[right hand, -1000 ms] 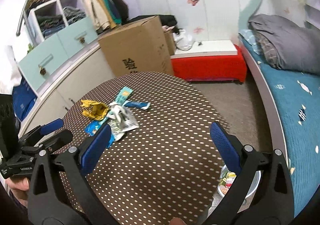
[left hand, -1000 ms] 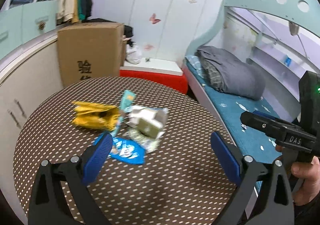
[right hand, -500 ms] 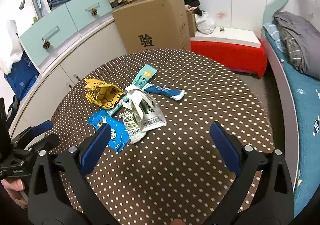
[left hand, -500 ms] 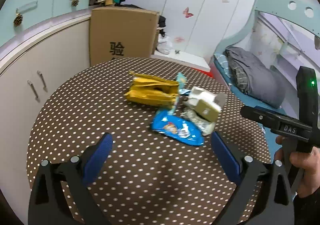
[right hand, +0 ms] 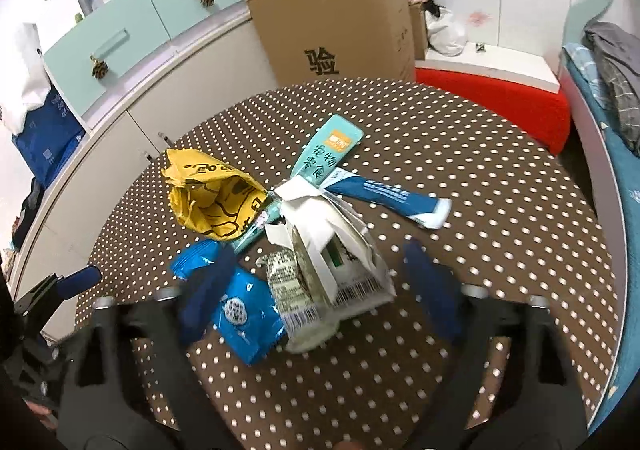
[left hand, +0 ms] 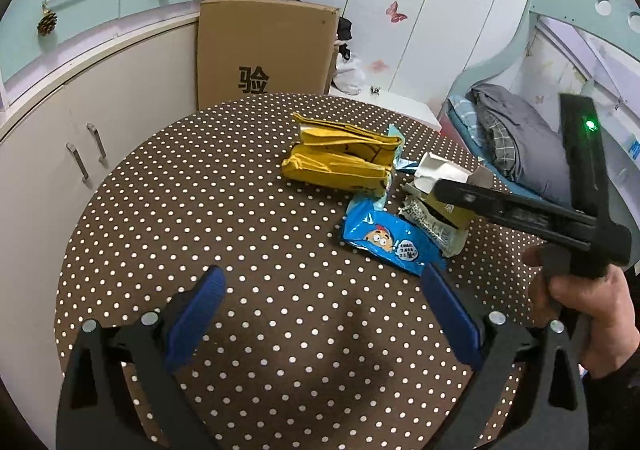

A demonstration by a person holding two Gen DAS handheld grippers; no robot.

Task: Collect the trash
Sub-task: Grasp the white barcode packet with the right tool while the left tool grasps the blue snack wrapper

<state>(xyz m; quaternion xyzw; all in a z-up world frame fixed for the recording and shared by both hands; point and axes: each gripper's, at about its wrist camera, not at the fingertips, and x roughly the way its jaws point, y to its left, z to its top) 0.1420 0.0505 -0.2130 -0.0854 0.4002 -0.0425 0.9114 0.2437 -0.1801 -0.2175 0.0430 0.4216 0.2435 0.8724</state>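
A pile of trash lies on a brown dotted round table [left hand: 224,218]. It holds a yellow bag [left hand: 340,158] [right hand: 208,198], a blue snack wrapper [left hand: 392,244] [right hand: 236,306], a torn white carton [right hand: 336,250] [left hand: 440,178], a grey-green packet [right hand: 288,290] and teal strip wrappers [right hand: 332,150]. My left gripper [left hand: 324,310] is open and empty, low over the table, just short of the blue wrapper. My right gripper [right hand: 320,286] is open, its blurred fingers either side of the carton and blue wrapper. The right gripper's body [left hand: 540,210] shows in the left wrist view.
A large cardboard box [left hand: 264,50] stands behind the table. White cabinets [left hand: 80,130] curve along the left. A red bench [right hand: 500,102] and a bed with a grey blanket [left hand: 516,134] lie to the right.
Both grippers have moved closer to the trash pile and lower. The right gripper now reaches over the carton and blue wrapper. The trash has not moved.
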